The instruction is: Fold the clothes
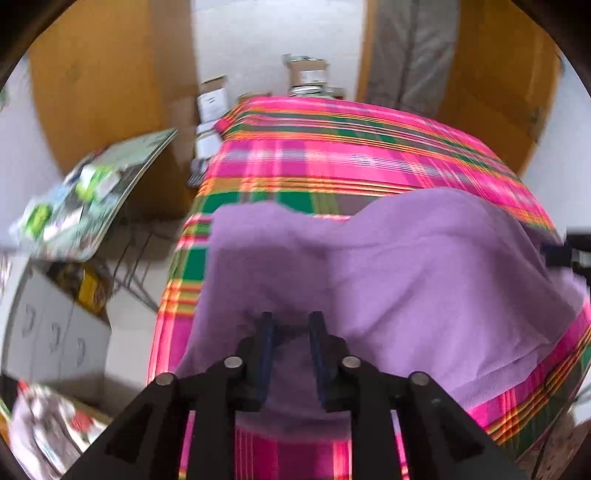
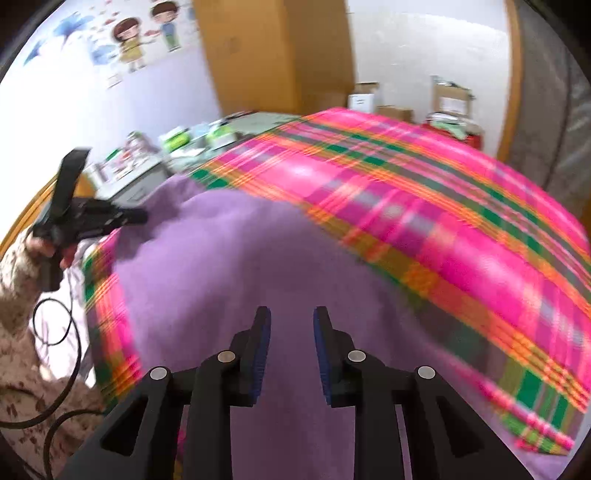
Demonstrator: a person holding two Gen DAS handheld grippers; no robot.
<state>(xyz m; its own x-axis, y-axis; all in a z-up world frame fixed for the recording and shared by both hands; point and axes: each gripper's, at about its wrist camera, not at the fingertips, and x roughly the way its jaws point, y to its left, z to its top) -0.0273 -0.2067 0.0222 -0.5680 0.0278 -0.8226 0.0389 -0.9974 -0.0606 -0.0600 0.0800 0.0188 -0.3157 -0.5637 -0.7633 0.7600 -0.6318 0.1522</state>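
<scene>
Hand-held grippers (image 1: 291, 325) over rumpled purple cloth (image 1: 406, 266)

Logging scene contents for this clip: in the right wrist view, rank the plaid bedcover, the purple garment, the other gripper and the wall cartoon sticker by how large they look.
1. plaid bedcover and purple garment: similar spread, and the garment lies nearer the camera, so unranked.
2. left gripper and cartoon sticker: look alike; depth differs, so unranked.

My left gripper (image 1: 290, 325) hovers, jaws apart, over the purple fleece garment (image 1: 406, 280) on the pink plaid bedspread (image 1: 332, 158), near its front edge.
</scene>
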